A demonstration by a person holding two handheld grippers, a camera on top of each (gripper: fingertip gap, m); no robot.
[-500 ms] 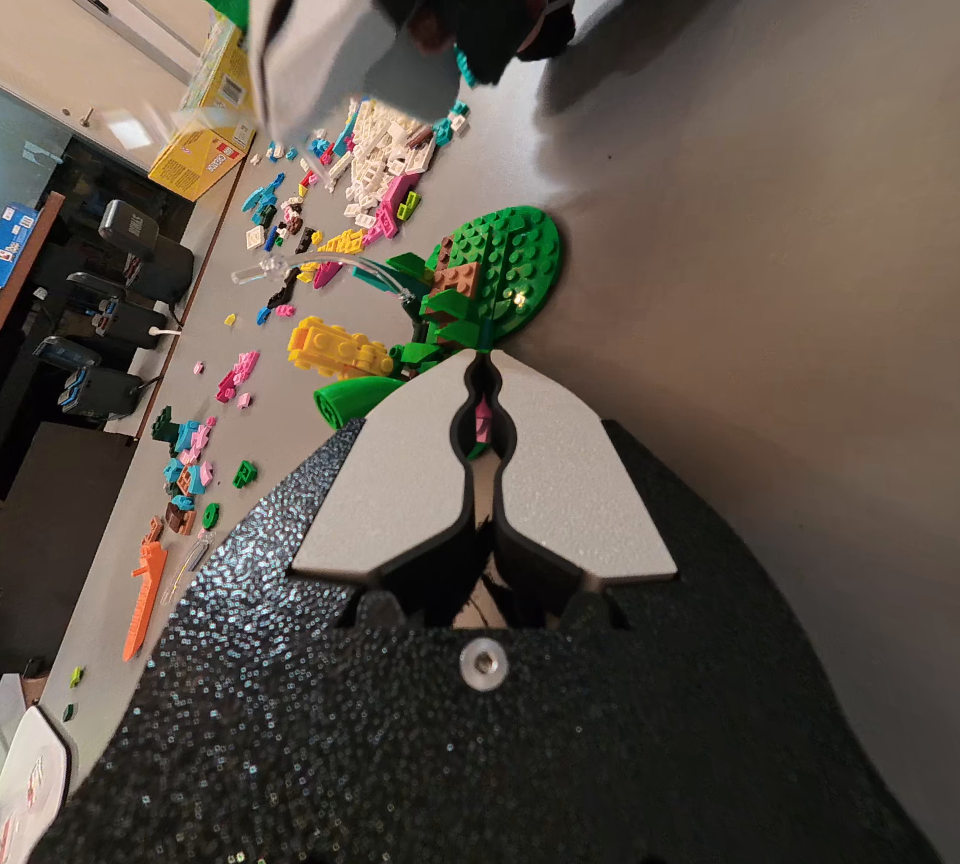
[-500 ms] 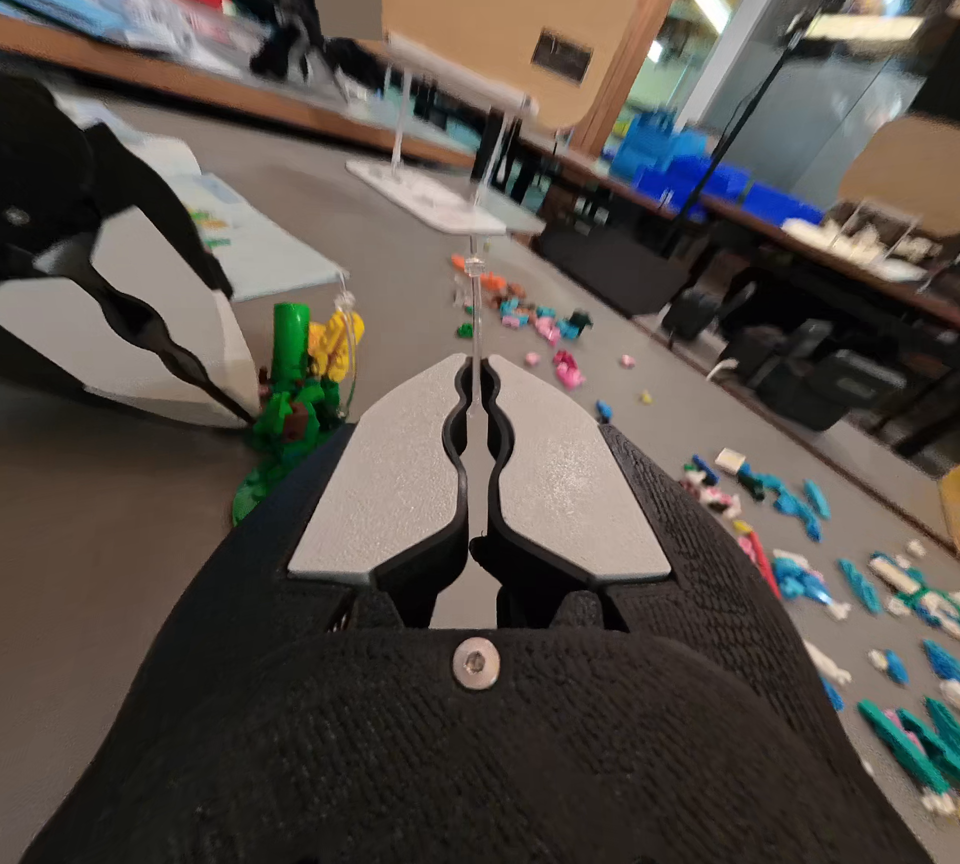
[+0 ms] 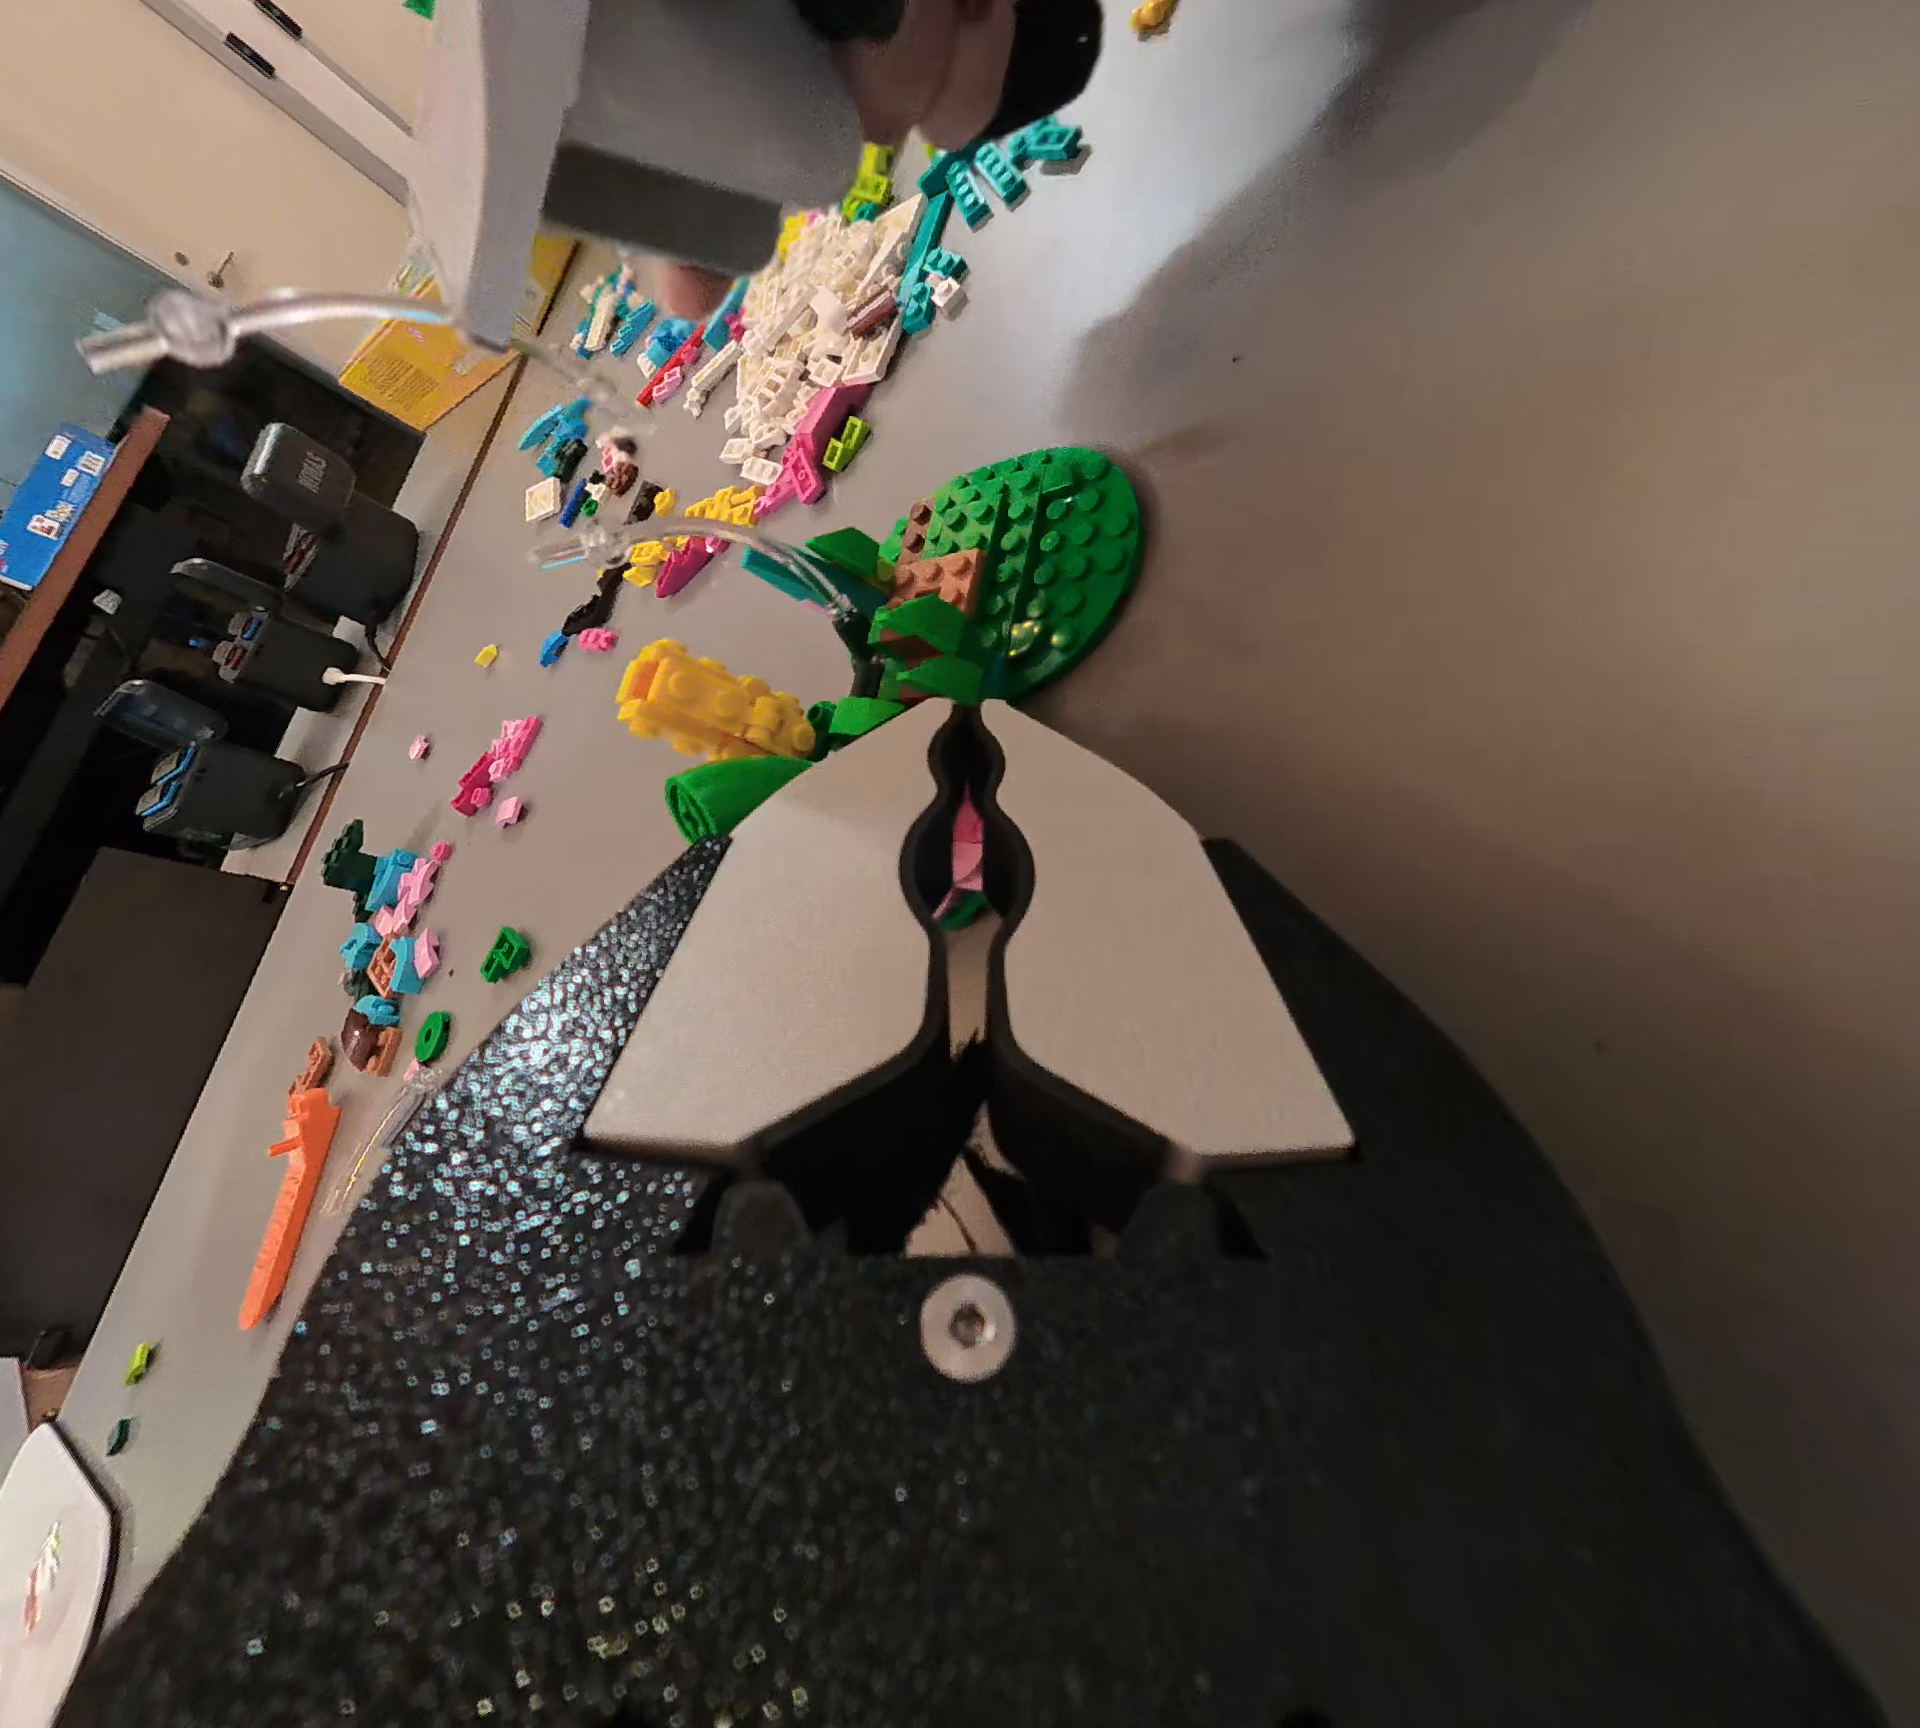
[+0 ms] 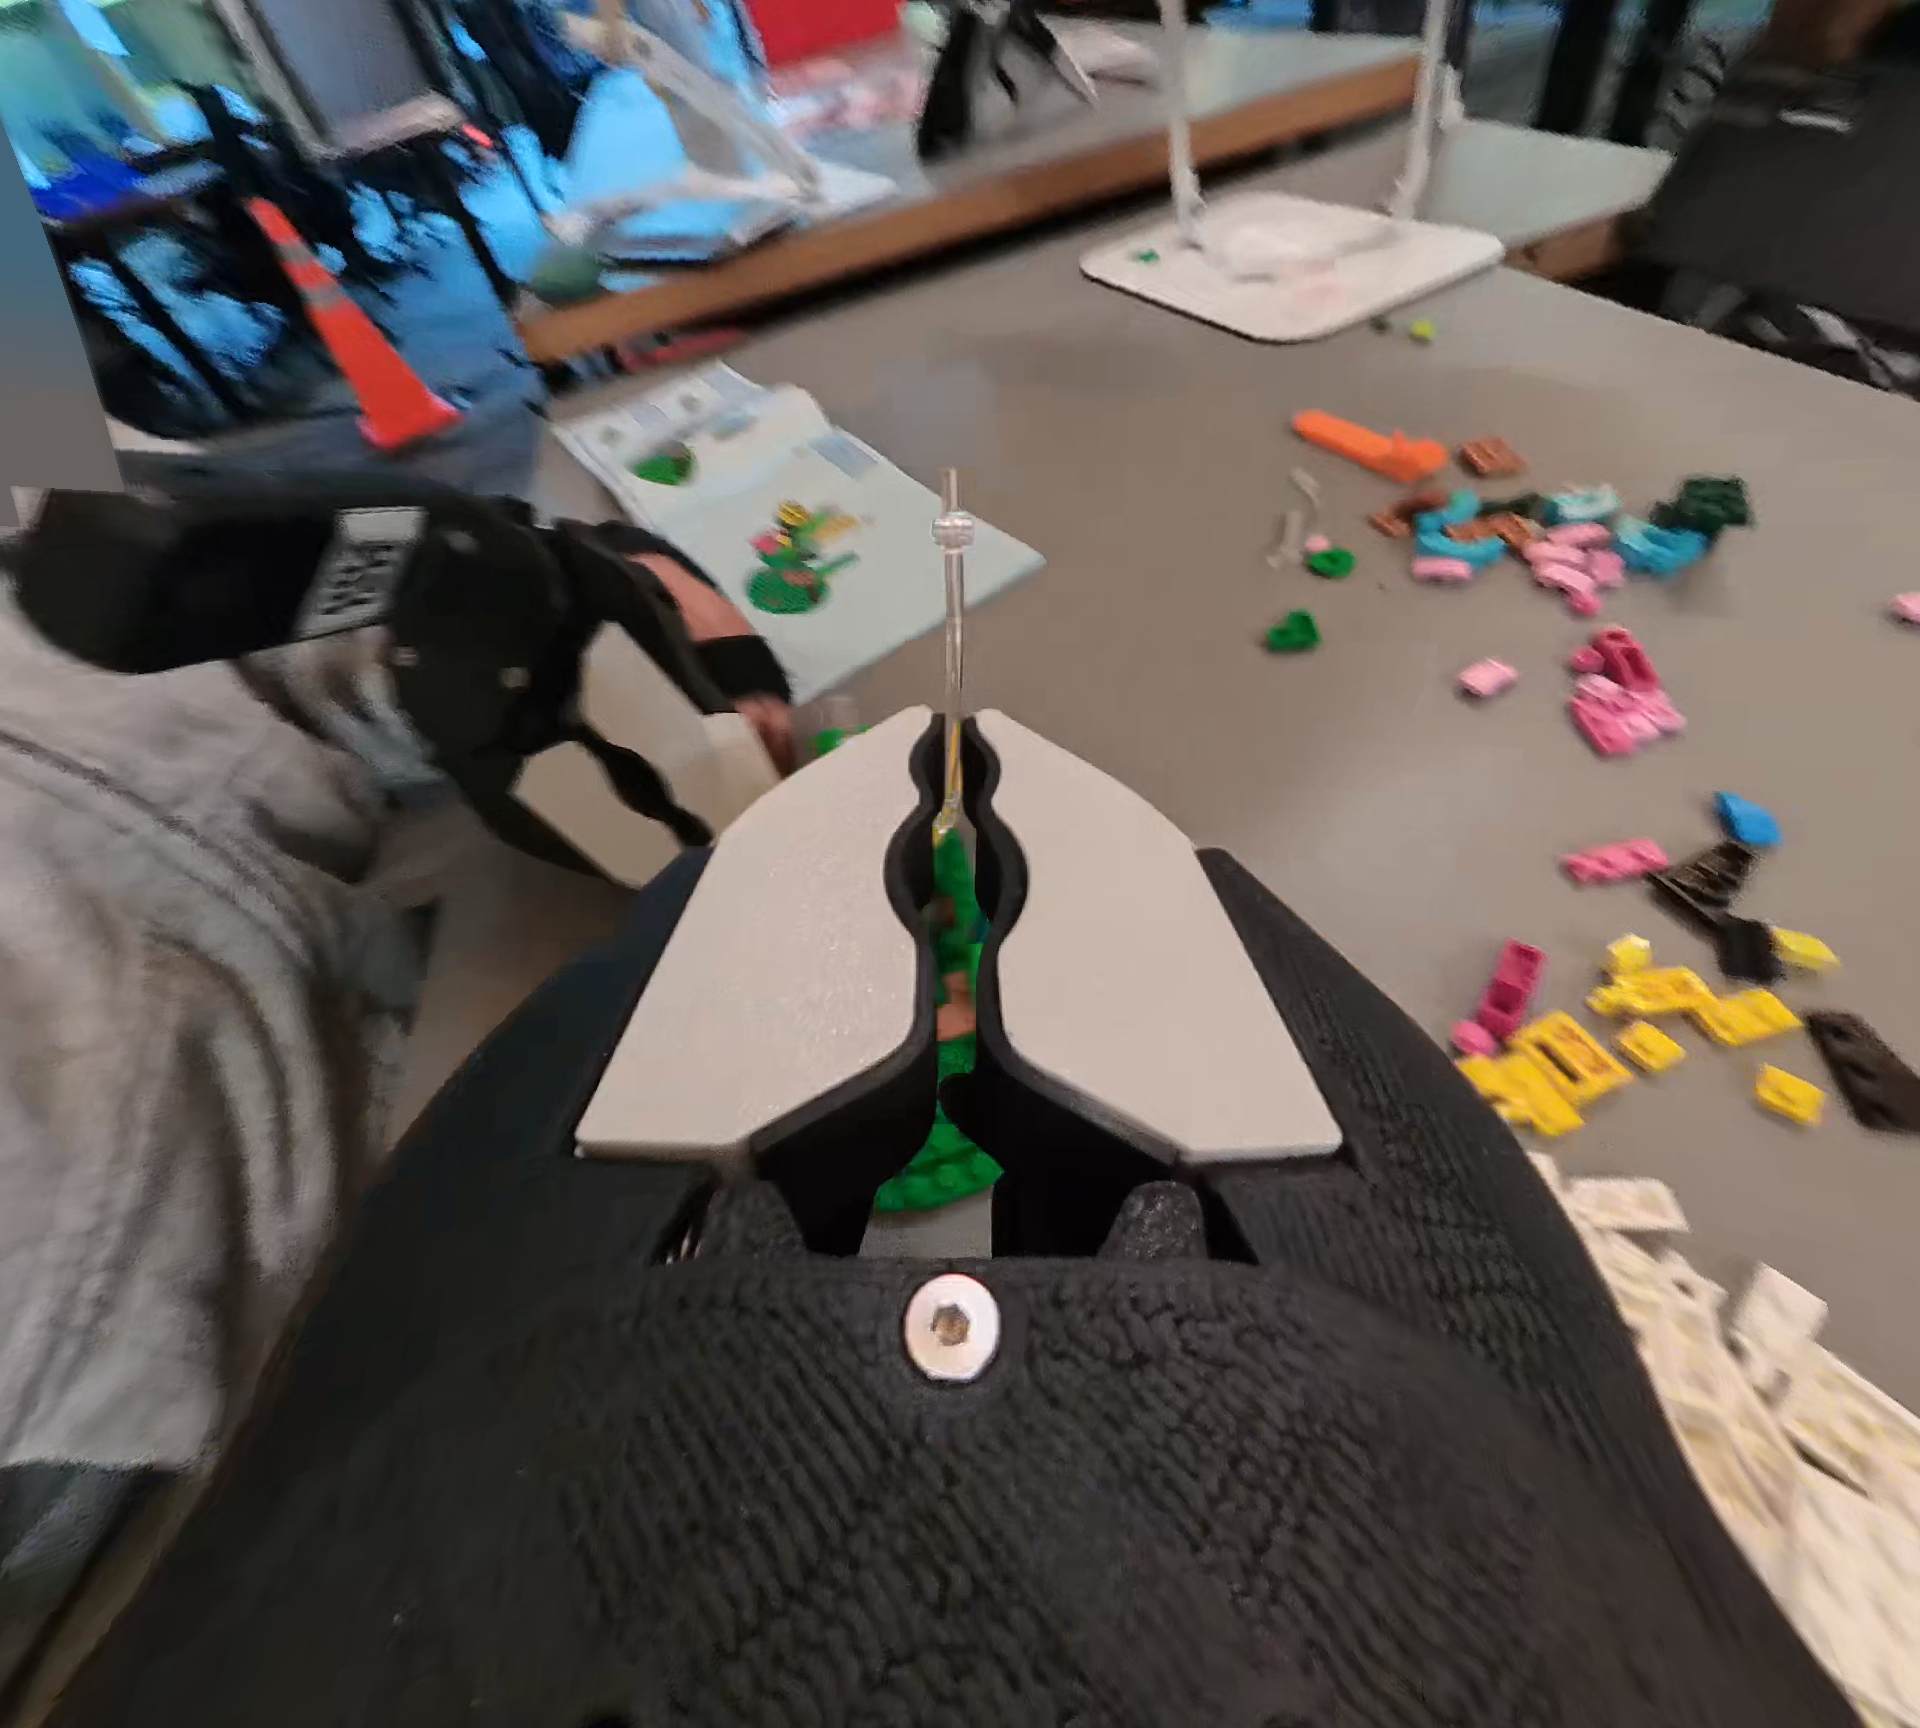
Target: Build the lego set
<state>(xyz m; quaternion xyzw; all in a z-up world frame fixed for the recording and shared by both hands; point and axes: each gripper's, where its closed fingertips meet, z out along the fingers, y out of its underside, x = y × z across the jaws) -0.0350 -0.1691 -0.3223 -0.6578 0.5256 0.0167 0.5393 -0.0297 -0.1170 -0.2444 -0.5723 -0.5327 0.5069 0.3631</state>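
Observation:
A brick model on a round green base stands on the grey table, with a yellow flower and a bent clear rod on it. My left gripper is shut, its tips against the near edge of the green base. A pink part shows behind its fingers. My right gripper is shut on a straight clear rod with a small ball collar, and it hovers over the model. In the left wrist view it is above the table with the rod sticking out.
An instruction booklet lies beyond the left gripper. Loose bricks are scattered to the right: pink, yellow, an orange piece and a white pile. A white stand is at the back. The gap from one gripper's tips to the other's is roughly 10 cm. The yellow flower lies around 4 cm away from my left fingertips.
My right gripper has swung over the model with the clear rod still in it; the model was off to its left before. My left gripper has stayed shut at the green base.

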